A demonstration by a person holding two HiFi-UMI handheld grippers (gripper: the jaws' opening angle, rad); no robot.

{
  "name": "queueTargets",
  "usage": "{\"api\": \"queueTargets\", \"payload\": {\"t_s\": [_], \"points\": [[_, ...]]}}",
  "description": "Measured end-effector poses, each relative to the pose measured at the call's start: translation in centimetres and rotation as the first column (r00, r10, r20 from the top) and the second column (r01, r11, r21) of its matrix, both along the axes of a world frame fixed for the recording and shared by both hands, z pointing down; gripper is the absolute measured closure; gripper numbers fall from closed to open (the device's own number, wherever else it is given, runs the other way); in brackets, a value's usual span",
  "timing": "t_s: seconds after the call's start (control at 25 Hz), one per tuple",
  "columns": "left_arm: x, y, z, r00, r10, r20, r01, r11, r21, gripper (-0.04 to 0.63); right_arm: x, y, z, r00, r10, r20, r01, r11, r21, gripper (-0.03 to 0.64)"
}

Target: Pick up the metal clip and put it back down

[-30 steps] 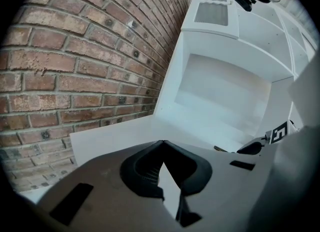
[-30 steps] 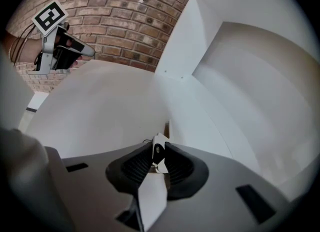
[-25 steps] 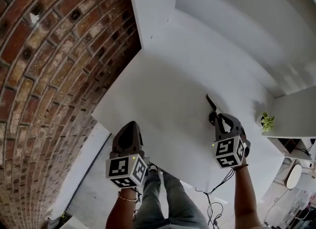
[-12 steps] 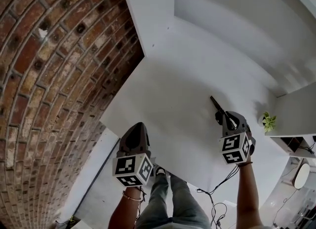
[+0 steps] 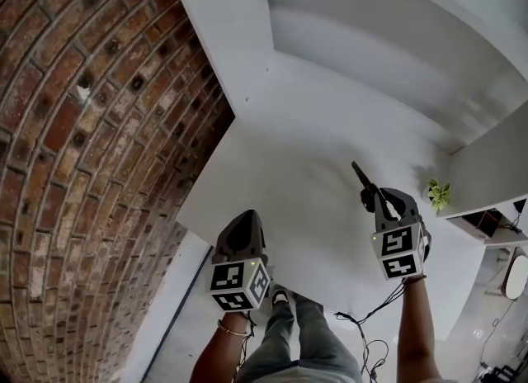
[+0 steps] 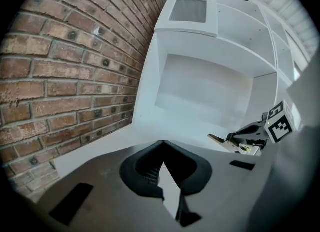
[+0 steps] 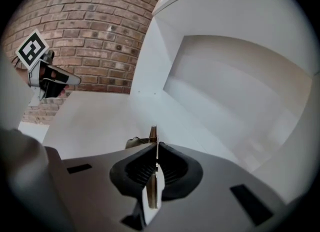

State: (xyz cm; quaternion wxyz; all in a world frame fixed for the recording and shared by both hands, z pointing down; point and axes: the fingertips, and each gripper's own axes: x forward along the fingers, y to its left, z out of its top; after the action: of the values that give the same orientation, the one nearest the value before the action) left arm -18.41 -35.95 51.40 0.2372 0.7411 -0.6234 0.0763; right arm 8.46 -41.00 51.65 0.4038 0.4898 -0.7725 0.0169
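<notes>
The right claw (image 7: pixel 154 148) is clenched on the metal clip (image 7: pixel 153 135), which is gripped edge-on between the jaws, its tip pointing forward over the white bench (image 5: pixel 280 175). Compared with a second ago, the clip is seen in the same grasp and at much the same spot above the bench. The left claw (image 6: pixel 162 148) is closed on nothing and is now held a little nearer the right claw, by the bench's front edge. A brick wall (image 5: pixel 82 125) is seen at the left.
</notes>
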Motion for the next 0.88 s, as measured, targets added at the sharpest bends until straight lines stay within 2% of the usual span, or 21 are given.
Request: {"api": "queueTargets", "payload": {"t_s": [0.24,0.44,0.68,0.88], "points": [[2.9,-0.2,-3.4,0.995,0.095,-0.012,-0.094,0.994,0.05,0.591,1.4,2.5,-4.4,0.99,0.119,0.079,-0.123,0.991,0.046,0.609],[6.1,0.1,-6.5,0.982,0.187,-0.02,-0.185,0.978,0.095,0.591,3.5,6.0,-7.9,0.955,0.245,0.165,-0.261,0.962,0.084,0.609],[10.3,0.7,-10.0,0.956,0.291,-0.046,-0.281,0.948,0.147,0.591,5.8,11.1,-12.0,0.894,0.36,0.268,-0.407,0.901,0.148,0.609],[14.0,2.4,-13.3,0.926,0.375,-0.036,-0.36,0.909,0.207,0.591,8.6,15.7,-14.7,0.825,0.442,0.353,-0.525,0.83,0.189,0.609]]}}
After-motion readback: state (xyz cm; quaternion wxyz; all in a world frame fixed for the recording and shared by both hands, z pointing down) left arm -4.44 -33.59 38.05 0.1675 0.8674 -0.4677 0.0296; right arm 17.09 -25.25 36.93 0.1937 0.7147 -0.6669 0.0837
